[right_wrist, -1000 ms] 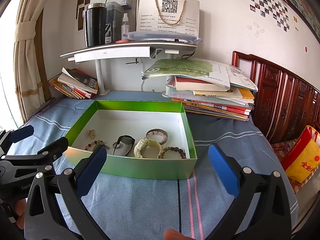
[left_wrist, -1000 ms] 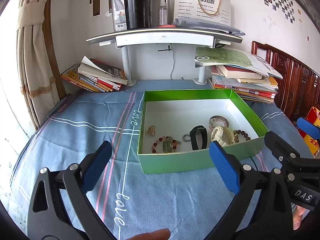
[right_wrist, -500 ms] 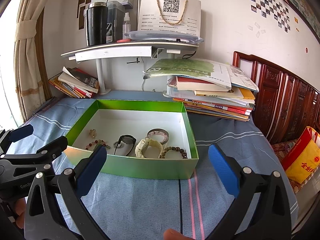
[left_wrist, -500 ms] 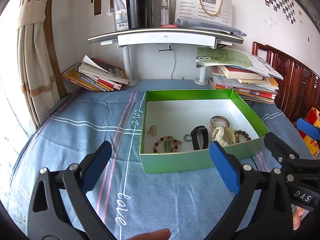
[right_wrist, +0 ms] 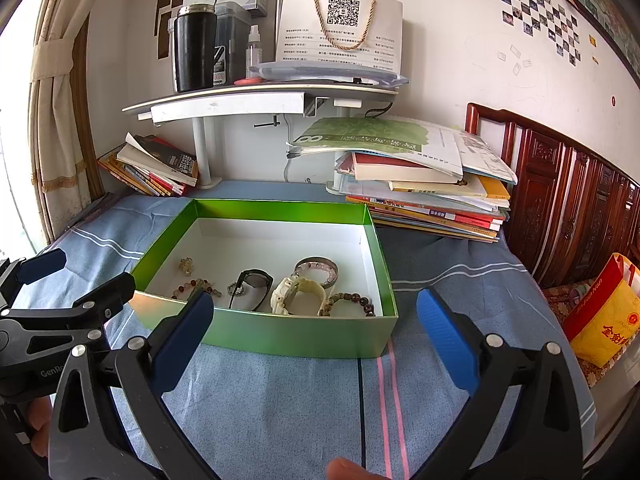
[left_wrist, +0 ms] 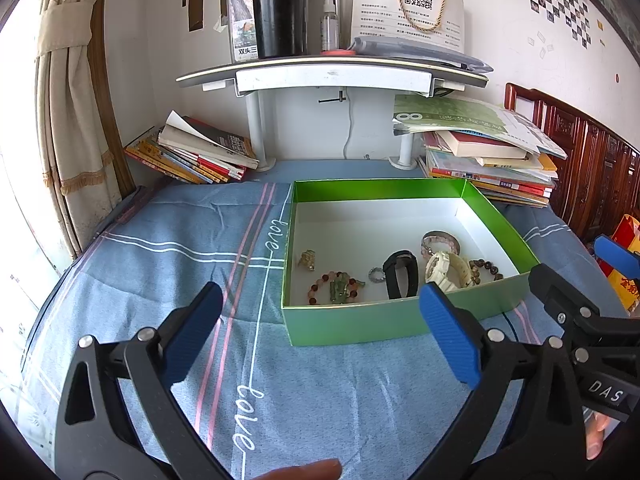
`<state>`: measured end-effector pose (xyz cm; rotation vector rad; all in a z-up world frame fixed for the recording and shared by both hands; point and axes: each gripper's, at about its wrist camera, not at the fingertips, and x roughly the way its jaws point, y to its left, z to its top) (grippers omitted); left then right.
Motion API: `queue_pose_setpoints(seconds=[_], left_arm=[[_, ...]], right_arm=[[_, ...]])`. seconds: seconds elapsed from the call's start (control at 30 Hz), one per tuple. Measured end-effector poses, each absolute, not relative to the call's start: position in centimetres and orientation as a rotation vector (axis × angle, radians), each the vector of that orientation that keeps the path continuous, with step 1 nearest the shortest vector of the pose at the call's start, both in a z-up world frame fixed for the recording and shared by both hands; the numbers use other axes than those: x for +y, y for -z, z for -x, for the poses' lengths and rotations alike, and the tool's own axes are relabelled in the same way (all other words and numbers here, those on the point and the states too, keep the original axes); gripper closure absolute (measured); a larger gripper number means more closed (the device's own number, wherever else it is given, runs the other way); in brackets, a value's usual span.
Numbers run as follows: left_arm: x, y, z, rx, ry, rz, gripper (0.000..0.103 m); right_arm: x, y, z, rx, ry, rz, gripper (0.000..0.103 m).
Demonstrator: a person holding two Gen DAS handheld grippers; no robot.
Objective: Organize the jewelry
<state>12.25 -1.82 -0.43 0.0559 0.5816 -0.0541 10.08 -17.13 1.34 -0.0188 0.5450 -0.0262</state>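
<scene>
1. Inside, the jewelry lay along the near wall of the green box (right_wrist: 280,336): a small gold charm (right_wrist: 186,266), a red-and-green bead bracelet (right_wrist: 196,286), a little silver ring (right_wrist: 235,289), a black band (right_wrist: 252,286), a cream watch (right_wrist: 298,296), a pink bangle (right_wrist: 317,272) and a brown bead bracelet (right_wrist: 352,300)
2. The cream watch overlapped the pink bangle and touched the brown beads; the charm sat apart, toward the box's left side
3. The box rested open on a blue bedsheet (left_wrist: 192,248) with pink and white stripes, its far half bare white
4. The left gripper (left_wrist: 320,336) hung in front of the box with its blue pads wide apart, holding nothing
5. The right gripper (right_wrist: 312,340) was likewise spread wide before the box's near wall, empty
6. Behind stood a stack of books (right_wrist: 424,196), a leaning pile of books (left_wrist: 192,156) and a shelf (left_wrist: 332,72) carrying a black tumbler (left_wrist: 278,8)
</scene>
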Motion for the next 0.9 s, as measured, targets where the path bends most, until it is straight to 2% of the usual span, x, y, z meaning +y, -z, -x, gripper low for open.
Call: queue_pose_setpoints(seconds=[0.9], left_arm=[[-1.2,1.8,-13.1,0.644,0.048,-0.042,0.004]], right_arm=[[-18.3,-0.1,-10.6,0.603,-0.002,-0.028,0.004]])
